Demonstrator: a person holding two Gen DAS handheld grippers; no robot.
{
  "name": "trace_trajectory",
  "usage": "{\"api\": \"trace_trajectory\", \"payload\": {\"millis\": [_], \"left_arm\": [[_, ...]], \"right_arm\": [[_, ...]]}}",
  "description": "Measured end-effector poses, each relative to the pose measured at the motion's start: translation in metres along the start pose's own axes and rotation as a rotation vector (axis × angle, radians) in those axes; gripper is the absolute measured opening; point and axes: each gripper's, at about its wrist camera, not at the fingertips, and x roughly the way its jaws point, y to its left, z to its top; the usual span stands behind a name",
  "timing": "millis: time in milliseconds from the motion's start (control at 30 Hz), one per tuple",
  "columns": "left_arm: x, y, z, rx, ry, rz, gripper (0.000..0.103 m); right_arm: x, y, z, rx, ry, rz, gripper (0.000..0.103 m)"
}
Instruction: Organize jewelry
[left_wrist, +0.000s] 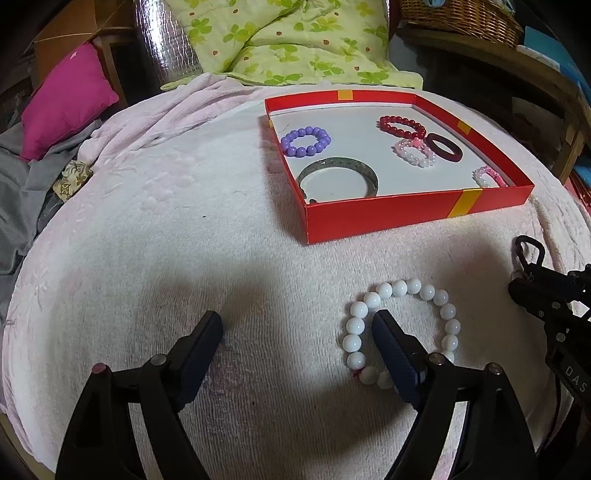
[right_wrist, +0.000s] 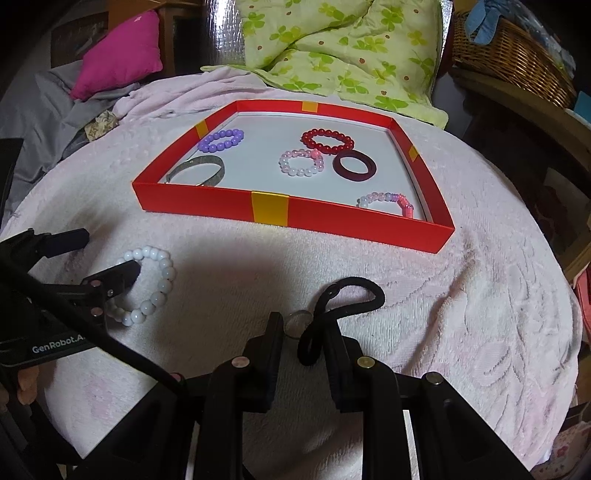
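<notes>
Claws low over the pink blanket (left_wrist: 155, 206) now! Left claw (left_wrist: 297, 326) is spread wide, one finger tip planted inside the white bead bracelet (left_wrist: 402, 325), the other well outside it, gripping nothing. Right claw (right_wrist: 304, 332) is narrowed around a black cord loop (right_wrist: 343, 306) with a small metal ring (whether it actually pinches, I cannot tell). Beyond both sits the red tray (right_wrist: 332, 221), already holding a purple bead bracelet (right_wrist: 221, 140), a silver bangle (right_wrist: 207, 168), a red bead bracelet (right_wrist: 327, 141), a pale pink bead bracelet (right_wrist: 301, 162), a dark maroon bangle (right_wrist: 354, 166) and another pink bracelet (right_wrist: 388, 201) in the near right corner.
</notes>
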Motion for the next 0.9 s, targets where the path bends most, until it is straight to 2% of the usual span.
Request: {"api": "trace_trajectory", "payload": {"millis": [267, 333, 400, 600, 700, 900], "left_arm": [[0.002, -0.001, 0.003, 0.021, 0.004, -0.002, 0.082], [0.0, -0.003, 0.003, 0.035, -0.002, -0.018, 0.074], [-0.002, -0.009, 0.004, 0.058, -0.011, -0.043, 0.057], [-0.007, -0.023, 0.002, 0.142, -0.035, -0.059, 0.03], [-0.008, -0.026, 0.002, 0.161, -0.039, -0.067, 0.021], [-0.008, -0.024, 0.003, 0.149, -0.034, -0.087, 0.016]], "right_arm": [[0.0, -0.001, 0.0, -0.001, -0.002, 0.004, 0.024], [0.0, -0.001, 0.001, 0.002, -0.002, 0.006, 0.024], [0.0, -0.001, 0.001, 0.002, -0.001, 0.005, 0.024], [0.0, 0.0, 0.001, 0.003, -0.001, 0.001, 0.024], [0.0, 0.0, 0.001, 0.004, -0.002, 0.001, 0.024], [0.0, 0.0, 0.001, 0.004, -0.002, 0.001, 0.024]]}}
